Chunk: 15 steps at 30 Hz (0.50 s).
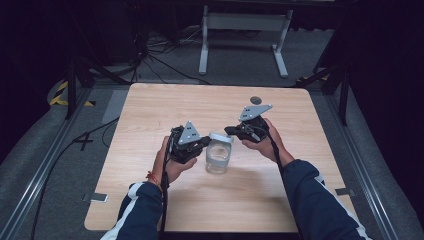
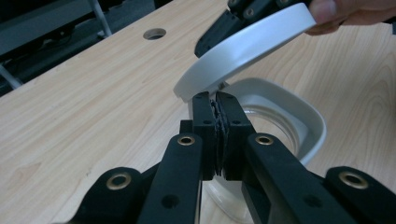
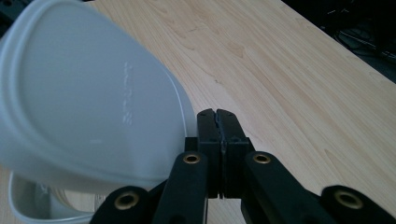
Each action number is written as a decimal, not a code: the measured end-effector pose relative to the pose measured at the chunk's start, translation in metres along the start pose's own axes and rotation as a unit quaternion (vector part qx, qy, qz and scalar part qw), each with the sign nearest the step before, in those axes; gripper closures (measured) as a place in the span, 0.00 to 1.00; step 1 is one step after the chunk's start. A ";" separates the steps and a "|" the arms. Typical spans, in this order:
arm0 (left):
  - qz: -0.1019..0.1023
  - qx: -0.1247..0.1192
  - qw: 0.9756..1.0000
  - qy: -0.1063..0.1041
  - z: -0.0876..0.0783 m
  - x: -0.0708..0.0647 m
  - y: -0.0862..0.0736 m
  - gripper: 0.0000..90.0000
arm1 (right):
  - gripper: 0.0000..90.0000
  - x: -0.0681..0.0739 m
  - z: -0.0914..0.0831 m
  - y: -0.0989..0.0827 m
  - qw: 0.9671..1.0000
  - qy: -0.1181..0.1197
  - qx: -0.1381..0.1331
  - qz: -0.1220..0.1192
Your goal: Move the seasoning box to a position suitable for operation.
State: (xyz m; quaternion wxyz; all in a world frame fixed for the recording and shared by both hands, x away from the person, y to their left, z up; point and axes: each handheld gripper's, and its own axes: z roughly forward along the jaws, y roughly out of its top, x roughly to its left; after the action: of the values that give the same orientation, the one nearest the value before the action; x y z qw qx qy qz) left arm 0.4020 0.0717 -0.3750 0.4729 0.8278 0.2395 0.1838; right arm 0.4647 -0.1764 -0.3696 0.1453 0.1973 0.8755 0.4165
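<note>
A clear container with a white rim stands mid-table. Its white lid hangs tilted above the opening, its lower edge near the rim. In the left gripper view the lid slopes up to the right under the other gripper's black jaws, and a thumb presses its high edge. My left gripper is shut with nothing between its jaws, its tips at the container's near rim under the lid. My right gripper is shut too, with the lid lying against its left side.
The wooden table has a round hole near its far edge, right of centre. A white desk frame and cables lie on the floor beyond. Bare wood stretches on all sides of the container.
</note>
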 end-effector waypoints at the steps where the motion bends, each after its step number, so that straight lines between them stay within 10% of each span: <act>1: -0.002 0.000 1.000 0.002 0.000 0.001 0.003 0.97 | 1.00 0.000 0.000 -0.001 1.000 0.000 -0.001 0.003; 15: 0.006 0.014 1.000 0.010 0.012 0.009 0.020 0.96 | 1.00 -0.006 -0.016 -0.018 1.000 -0.010 -0.005 0.013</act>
State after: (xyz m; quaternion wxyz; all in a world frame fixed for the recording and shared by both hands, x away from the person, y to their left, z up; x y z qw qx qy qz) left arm 0.4200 0.0593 -0.3631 0.4578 0.8337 0.2422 0.1914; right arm 0.4596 -0.2003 -0.3731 0.1494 0.2118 0.8693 0.4208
